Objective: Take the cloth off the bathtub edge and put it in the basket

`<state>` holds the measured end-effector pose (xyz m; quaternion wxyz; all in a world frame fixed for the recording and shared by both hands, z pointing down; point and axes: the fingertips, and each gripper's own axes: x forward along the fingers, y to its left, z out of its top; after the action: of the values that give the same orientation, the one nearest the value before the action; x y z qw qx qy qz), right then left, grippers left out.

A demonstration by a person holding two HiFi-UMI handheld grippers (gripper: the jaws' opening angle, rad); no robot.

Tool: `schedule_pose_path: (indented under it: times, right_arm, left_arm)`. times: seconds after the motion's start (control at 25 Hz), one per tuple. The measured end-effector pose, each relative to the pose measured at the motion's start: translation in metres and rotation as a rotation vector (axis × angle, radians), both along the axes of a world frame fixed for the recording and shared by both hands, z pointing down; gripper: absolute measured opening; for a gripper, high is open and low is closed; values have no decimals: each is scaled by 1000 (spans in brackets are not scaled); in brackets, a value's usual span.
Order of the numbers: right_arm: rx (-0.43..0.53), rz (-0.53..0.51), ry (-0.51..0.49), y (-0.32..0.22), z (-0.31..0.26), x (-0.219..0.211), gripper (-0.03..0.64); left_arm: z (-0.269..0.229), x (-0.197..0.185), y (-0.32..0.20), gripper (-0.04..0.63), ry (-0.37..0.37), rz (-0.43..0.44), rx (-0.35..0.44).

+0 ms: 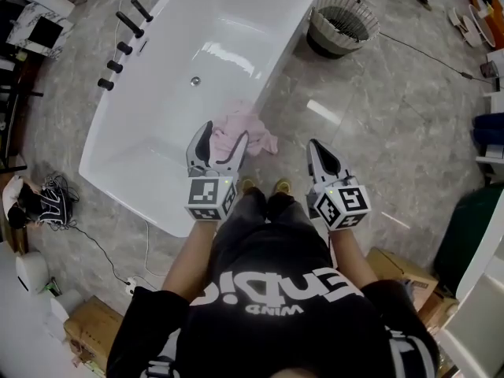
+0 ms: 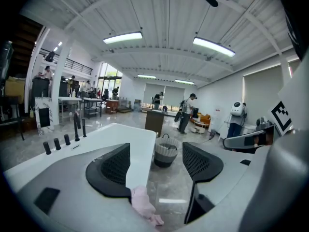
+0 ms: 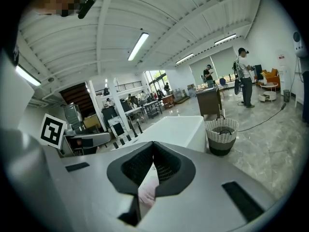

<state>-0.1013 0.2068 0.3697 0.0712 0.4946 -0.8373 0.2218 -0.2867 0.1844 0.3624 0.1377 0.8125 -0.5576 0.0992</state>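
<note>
Over the near edge of the bathtub [image 1: 106,124], the left gripper [image 1: 224,132] hangs with its jaws spread wide, nothing pinched between them. The pink cloth [image 1: 253,131] is bunched on the tub rim right under and just past those jaws, spilling a bit to the right. The right gripper [image 1: 315,145] sits further right over the floor, jaws closed tip to tip, empty. The basket [image 1: 331,42] is way off by the tub's far right corner.
</note>
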Motion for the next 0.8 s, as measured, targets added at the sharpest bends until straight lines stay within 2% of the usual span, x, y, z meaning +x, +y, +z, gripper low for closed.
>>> schedule_pose_path:
  times: [0.24, 0.4, 0.64, 0.8]
  right_arm:
    - [-80, -3, -7, -10, 44, -5, 14]
    - [-131, -44, 2, -14, 88, -9, 13]
    - [-160, -35, 37, -22, 156, 2, 14]
    - [-183, -32, 21, -23, 182, -14, 14]
  left_arm:
    - [62, -2, -13, 333, -34, 22, -99]
    - [118, -6, -22, 333, -50, 33, -165]
    - [197, -5, -32, 333, -60, 26, -194]
    - [239, -14, -33, 333, -76, 27, -240]
